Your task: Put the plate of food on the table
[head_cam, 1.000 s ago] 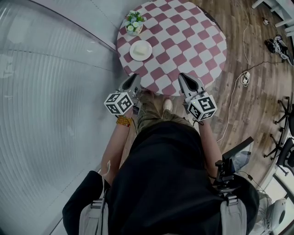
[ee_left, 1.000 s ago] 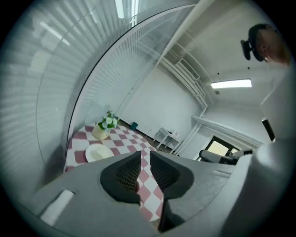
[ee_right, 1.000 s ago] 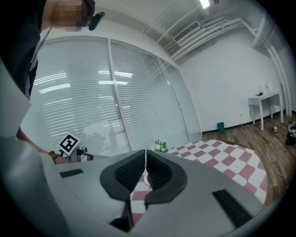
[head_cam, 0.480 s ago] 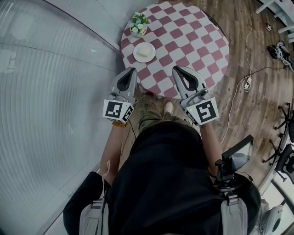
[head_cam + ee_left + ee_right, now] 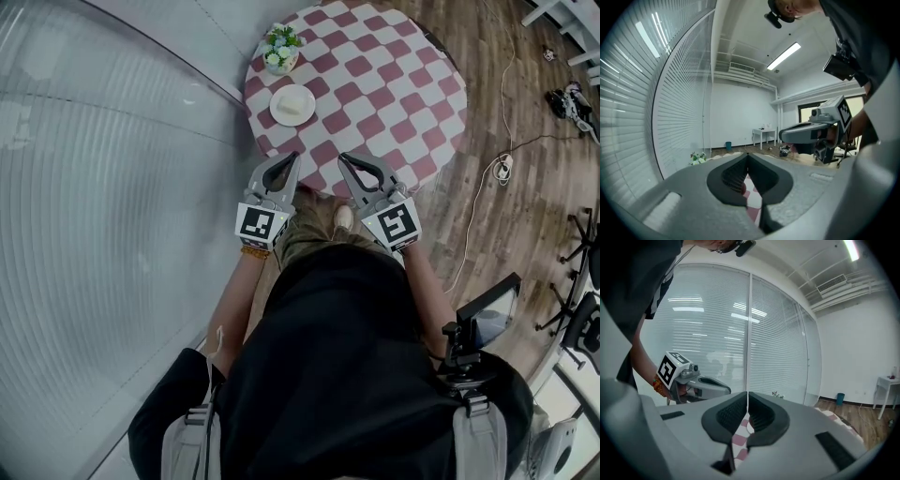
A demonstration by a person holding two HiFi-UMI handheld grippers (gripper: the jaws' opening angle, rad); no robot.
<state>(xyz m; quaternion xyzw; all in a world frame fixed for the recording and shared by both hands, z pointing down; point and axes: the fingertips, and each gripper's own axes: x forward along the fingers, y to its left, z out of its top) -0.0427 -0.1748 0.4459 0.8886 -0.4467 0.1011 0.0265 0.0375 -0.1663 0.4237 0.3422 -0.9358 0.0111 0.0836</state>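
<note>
Seen from the head view, a person stands at the near edge of a round checked counter (image 5: pixel 384 84). The left tongs (image 5: pixel 284 161) and right tongs (image 5: pixel 345 157) are held side by side over that edge. The plate of food (image 5: pixel 292 104) sits on the counter's far left part, well apart from both tongs. A small pot of flowers (image 5: pixel 281 52) stands just beyond it at the counter's rim.

In the left gripper view, the left tongs' jaws meet at the tips with nothing between them. The counter's red-and-white checks show below, and the right tongs are alongside.

In the right gripper view, the right tongs are likewise closed on nothing above the counter's checks, with the left tongs beside them.
</note>
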